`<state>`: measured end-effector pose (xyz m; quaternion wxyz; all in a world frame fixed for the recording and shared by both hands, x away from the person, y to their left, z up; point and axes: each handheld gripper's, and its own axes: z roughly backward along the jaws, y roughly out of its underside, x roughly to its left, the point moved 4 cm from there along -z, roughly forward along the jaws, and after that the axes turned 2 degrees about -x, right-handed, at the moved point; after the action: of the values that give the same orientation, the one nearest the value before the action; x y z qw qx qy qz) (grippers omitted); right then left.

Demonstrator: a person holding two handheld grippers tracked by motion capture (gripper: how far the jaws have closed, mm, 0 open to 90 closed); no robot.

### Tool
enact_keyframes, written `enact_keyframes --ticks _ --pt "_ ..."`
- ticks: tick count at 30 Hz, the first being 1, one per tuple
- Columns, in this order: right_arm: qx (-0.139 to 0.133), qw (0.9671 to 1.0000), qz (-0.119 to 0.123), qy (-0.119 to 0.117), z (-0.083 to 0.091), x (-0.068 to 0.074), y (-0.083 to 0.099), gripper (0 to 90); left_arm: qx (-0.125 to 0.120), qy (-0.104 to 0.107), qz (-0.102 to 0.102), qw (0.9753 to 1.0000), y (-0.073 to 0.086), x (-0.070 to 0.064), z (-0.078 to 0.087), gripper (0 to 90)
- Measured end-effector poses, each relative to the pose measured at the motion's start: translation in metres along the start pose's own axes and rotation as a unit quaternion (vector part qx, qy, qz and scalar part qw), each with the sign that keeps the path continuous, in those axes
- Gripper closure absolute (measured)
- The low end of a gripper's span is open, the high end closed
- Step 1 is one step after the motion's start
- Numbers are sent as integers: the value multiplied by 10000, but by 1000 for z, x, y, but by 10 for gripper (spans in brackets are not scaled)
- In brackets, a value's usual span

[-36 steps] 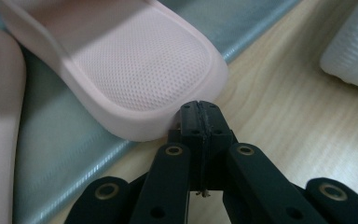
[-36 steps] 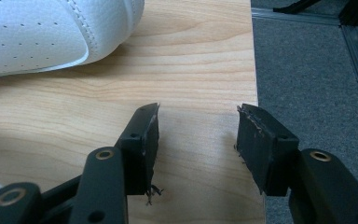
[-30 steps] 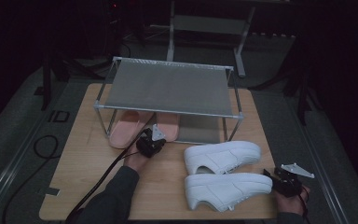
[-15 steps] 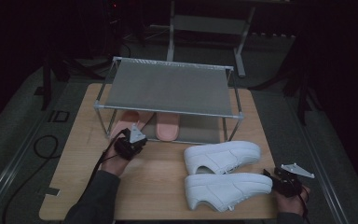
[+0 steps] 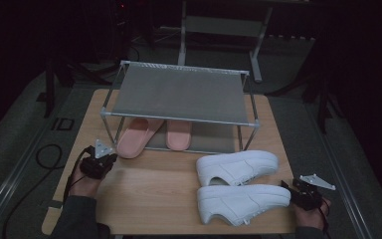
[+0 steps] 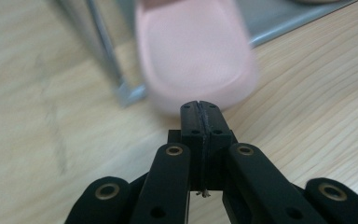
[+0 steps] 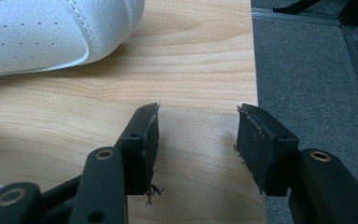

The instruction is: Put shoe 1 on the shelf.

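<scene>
Two pink slippers lie under the metal shoe rack (image 5: 181, 94); the left slipper (image 5: 138, 136) sticks out past the rack's front. My left gripper (image 5: 105, 160) sits just left of that slipper's heel, jaws shut with nothing between them. In the left gripper view the slipper heel (image 6: 196, 58) is right ahead of my left gripper (image 6: 200, 108), beside a rack leg (image 6: 103, 51). Two white sneakers (image 5: 236, 167) (image 5: 243, 201) lie at the front right. My right gripper (image 5: 291, 189) rests open beside the near sneaker's toe. In the right gripper view the sneaker (image 7: 51, 32) is at upper left of my right gripper (image 7: 198, 116).
The wooden table (image 5: 149, 199) ends close to my right gripper; its right edge (image 7: 254, 70) drops to grey carpet (image 7: 307, 70). A black cable (image 5: 45, 154) loops off the table's left side. A metal stand (image 5: 219, 30) is behind the rack.
My left gripper has drawn back leftward, from in front of the pink slippers to the left of the slipper's heel. The right gripper and the sneakers have stayed put.
</scene>
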<state>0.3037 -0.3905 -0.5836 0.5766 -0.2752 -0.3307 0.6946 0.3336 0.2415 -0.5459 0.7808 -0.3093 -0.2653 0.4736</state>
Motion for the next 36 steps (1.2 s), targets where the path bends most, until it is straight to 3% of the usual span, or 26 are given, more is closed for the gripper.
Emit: enact_keyframes --ticks 4,9,24,36 --pt "1 10000 4 1 0 0 0 477 121 -31 104 9999 9 9 -6 900" --pt "-2 10000 3 1 0 0 0 477 234 45 202 9995 10 9 -22 899" --pt "0 10000 3 2 0 0 0 477 233 293 3 9993 -14 -10 -45 899" --pt "-1 10000 -2 0 0 0 0 477 232 501 -435 9975 -38 -35 -66 895"
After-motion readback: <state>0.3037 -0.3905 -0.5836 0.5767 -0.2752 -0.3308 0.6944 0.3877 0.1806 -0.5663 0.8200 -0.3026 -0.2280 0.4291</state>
